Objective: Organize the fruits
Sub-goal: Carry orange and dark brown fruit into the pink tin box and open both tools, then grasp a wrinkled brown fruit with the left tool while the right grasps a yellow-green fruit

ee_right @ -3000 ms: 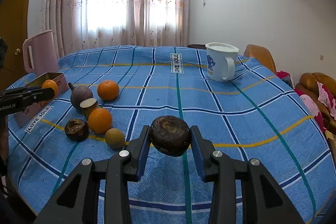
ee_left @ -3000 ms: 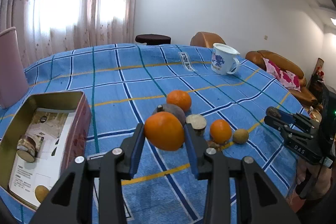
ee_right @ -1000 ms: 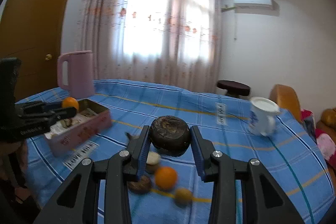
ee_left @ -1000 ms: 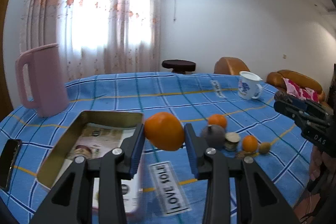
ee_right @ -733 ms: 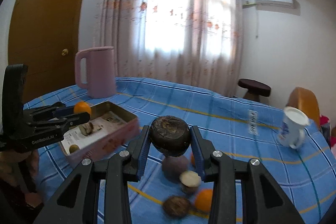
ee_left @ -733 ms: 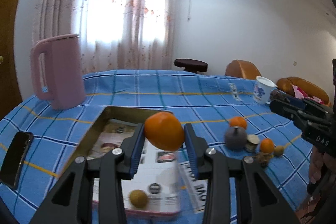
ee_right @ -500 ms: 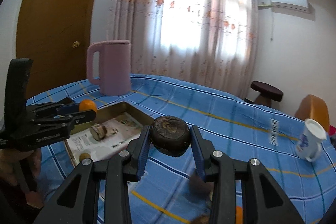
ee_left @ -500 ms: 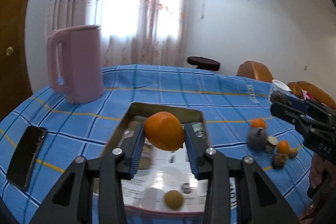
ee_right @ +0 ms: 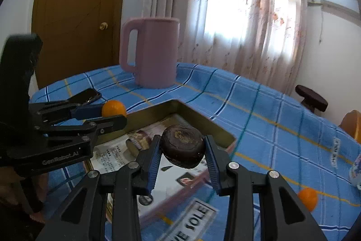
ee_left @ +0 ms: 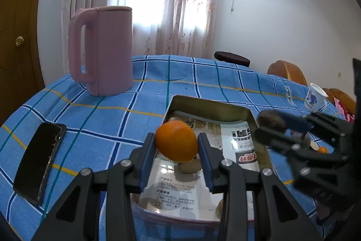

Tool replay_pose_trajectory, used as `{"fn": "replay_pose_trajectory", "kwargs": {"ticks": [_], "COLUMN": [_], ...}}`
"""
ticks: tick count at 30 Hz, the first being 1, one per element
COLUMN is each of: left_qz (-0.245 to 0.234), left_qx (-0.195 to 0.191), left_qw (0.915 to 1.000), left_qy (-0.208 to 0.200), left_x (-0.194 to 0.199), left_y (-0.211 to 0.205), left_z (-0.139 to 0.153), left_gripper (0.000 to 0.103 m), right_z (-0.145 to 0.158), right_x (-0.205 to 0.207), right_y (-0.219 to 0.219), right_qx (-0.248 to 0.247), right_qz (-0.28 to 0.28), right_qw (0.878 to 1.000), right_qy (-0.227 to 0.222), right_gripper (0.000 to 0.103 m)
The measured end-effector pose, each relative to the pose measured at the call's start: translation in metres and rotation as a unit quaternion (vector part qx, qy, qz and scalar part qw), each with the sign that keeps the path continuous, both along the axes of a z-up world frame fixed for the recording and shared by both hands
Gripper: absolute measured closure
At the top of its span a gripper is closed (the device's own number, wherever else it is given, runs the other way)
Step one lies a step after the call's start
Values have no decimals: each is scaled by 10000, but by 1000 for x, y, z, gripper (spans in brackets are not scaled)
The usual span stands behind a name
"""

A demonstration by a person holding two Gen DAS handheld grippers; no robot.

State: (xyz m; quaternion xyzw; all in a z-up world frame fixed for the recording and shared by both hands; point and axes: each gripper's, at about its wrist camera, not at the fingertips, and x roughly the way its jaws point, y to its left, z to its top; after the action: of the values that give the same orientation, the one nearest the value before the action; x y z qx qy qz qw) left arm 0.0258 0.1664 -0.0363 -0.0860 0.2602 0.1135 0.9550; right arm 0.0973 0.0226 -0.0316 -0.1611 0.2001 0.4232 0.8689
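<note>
My left gripper (ee_left: 177, 146) is shut on an orange (ee_left: 176, 143) and holds it above the near part of an open metal tin (ee_left: 209, 104) lined with printed paper. My right gripper (ee_right: 182, 151) is shut on a dark brown wrinkled fruit (ee_right: 182, 146), held above the tin (ee_right: 171, 105). The right gripper with its fruit also shows in the left wrist view (ee_left: 270, 122) over the tin's right rim. The left gripper and orange show in the right wrist view (ee_right: 114, 108). A small brown fruit (ee_left: 189, 167) lies in the tin.
A pink kettle (ee_left: 102, 50) stands behind the tin on the blue checked tablecloth (ee_left: 112, 110). A black phone (ee_left: 39, 162) lies at the left. A white mug (ee_left: 315, 99) and a loose orange (ee_right: 308, 195) sit to the right.
Both grippers have swung left from the fruit pile to over the tin, each still holding its fruit. The tin and kettle now appear much closer.
</note>
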Motion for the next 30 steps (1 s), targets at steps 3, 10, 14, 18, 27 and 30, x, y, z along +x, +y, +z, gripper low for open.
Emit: {"fn": "replay_pose_trajectory", "kwargs": {"ticks": [3,10,14,18,27,30], "left_qz": [-6,-97,-90,-65,-173,-392], "left_qx": [-1,43,23,57,51,27], "left_qw": [10000,9993,9991,9993,9997,9988], "left_qy": [85,358,412,375,-187,-305], "left_x": [0,8,8,6,-14,-13], "left_y": [1,-1,-1,-4,-25,-42], "left_z": [-3,-9,-12,-11,15,21], "left_gripper": [64,63,63,59,26,24], "right_z": [-8,-18,-26,-27,-10,0], "right_x": [1,5,8,8,-4,-9], "right_y": [9,20,27,29,-15,-52], "right_qx": [-109,-346,-584,-629,-224,-44], "right_qz": [27,75,118,59,-266,-565], "right_qw": [9999,9990,9968,9965,9984,9977], "right_qy": [96,286,539,544,456,375], "right_gripper": [63,63,63,45,43,43]}}
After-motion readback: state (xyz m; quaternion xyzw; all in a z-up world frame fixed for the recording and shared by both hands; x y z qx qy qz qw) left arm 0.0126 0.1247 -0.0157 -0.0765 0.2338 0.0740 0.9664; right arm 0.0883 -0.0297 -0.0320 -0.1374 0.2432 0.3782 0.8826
